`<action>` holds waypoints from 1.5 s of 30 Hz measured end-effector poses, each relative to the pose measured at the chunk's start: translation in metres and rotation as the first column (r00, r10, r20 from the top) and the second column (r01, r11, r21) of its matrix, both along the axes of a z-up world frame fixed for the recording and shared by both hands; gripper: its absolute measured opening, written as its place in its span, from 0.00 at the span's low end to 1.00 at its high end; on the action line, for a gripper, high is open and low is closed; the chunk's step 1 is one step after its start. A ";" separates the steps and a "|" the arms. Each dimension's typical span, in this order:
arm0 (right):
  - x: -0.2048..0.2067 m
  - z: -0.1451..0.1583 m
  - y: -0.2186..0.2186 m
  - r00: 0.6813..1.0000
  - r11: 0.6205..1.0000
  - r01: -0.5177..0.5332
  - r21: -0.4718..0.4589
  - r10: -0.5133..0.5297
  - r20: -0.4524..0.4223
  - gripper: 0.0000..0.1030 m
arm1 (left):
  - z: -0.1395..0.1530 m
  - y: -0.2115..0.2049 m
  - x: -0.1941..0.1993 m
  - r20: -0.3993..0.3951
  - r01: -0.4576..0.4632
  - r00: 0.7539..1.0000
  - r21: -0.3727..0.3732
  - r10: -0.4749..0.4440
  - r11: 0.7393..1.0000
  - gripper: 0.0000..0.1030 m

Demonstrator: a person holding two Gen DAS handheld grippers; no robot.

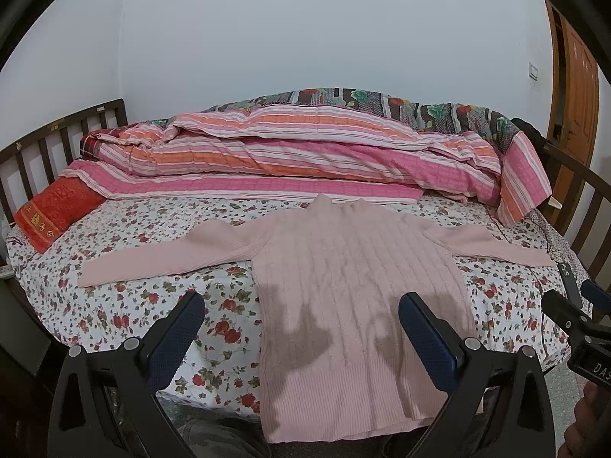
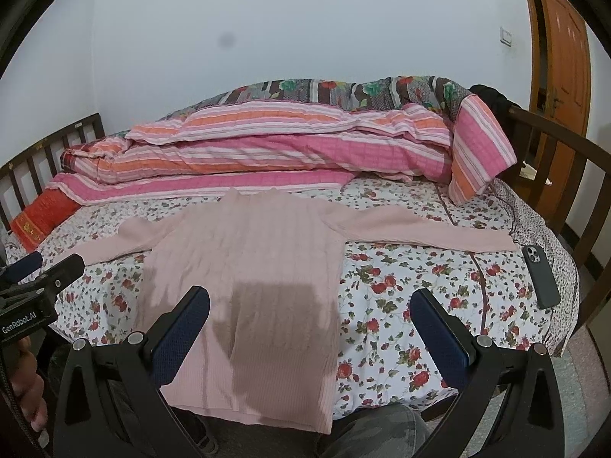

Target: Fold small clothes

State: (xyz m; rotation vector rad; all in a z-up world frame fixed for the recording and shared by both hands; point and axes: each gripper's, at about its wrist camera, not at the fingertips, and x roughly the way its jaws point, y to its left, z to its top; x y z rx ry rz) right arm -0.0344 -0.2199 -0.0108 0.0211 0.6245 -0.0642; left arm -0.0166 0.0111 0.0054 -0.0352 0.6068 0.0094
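I've got the sweater point(image 1: 343, 274) laid flat on the bed point(image 1: 152, 229), face up, collar at twelve o'clock, hem hanging over the near edge at six, and both sleeves stretched out to nine and three, so every edge is easy to grab. My left gripper point(image 1: 301, 328) hovers over the hem, fingers spread and empty. My right gripper point(image 2: 311, 324) hovers likewise, spread wide. A phone point(image 2: 542, 274) lies at three o'clock, clear of the sleeve point(image 2: 420, 229).

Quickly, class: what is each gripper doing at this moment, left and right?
Left gripper: open, holding nothing, above the pink sweater.
Right gripper: open, holding nothing.
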 end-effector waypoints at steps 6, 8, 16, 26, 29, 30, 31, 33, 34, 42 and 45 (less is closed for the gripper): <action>-0.001 0.001 0.000 1.000 1.000 -0.002 0.003 0.002 0.002 1.00 | 0.001 0.001 0.000 0.000 -0.001 1.000 0.000 0.001 1.000 0.99; -0.001 0.001 0.000 1.000 1.000 -0.001 0.003 0.001 0.001 1.00 | 0.002 0.001 -0.001 0.000 -0.001 1.000 0.000 0.001 1.000 0.99; -0.003 0.001 0.002 1.000 1.000 -0.002 0.007 0.002 0.003 1.00 | 0.002 0.000 -0.001 -0.001 0.000 1.000 0.000 0.000 1.000 0.99; -0.005 0.001 0.003 1.000 1.000 -0.004 0.009 0.004 0.005 1.00 | 0.002 -0.001 -0.001 0.000 -0.001 1.000 0.000 0.001 1.000 0.99; -0.006 0.002 0.004 1.000 1.000 -0.002 0.010 0.002 0.005 1.00 | 0.002 0.000 -0.001 0.002 -0.001 1.000 0.002 0.001 1.000 0.99; -0.005 0.001 0.004 1.000 1.000 -0.002 0.009 0.002 0.006 1.00 | 0.002 -0.001 -0.002 0.002 -0.001 1.000 0.004 0.001 1.000 0.99; -0.005 0.002 0.004 1.000 1.000 -0.002 0.010 0.002 0.005 1.00 | 0.002 -0.002 -0.002 0.001 -0.001 1.000 0.005 0.001 1.000 0.99; -0.006 0.001 0.004 1.000 1.000 -0.004 0.009 0.003 0.005 1.00 | 0.002 -0.002 -0.002 0.002 0.000 1.000 0.001 0.000 1.000 0.99; -0.006 0.002 0.004 1.000 1.000 -0.004 0.008 0.004 0.006 1.00 | 0.003 -0.002 -0.002 0.002 0.000 1.000 0.000 0.000 1.000 0.99; -0.006 0.002 0.003 1.000 1.000 -0.003 0.010 0.003 0.007 1.00 | 0.004 -0.003 -0.004 0.010 0.002 1.000 0.003 -0.002 1.000 0.99; -0.008 0.004 0.004 1.000 1.000 -0.005 0.012 0.004 0.011 1.00 | 0.005 -0.004 -0.004 0.015 0.002 1.000 0.005 -0.002 1.000 0.99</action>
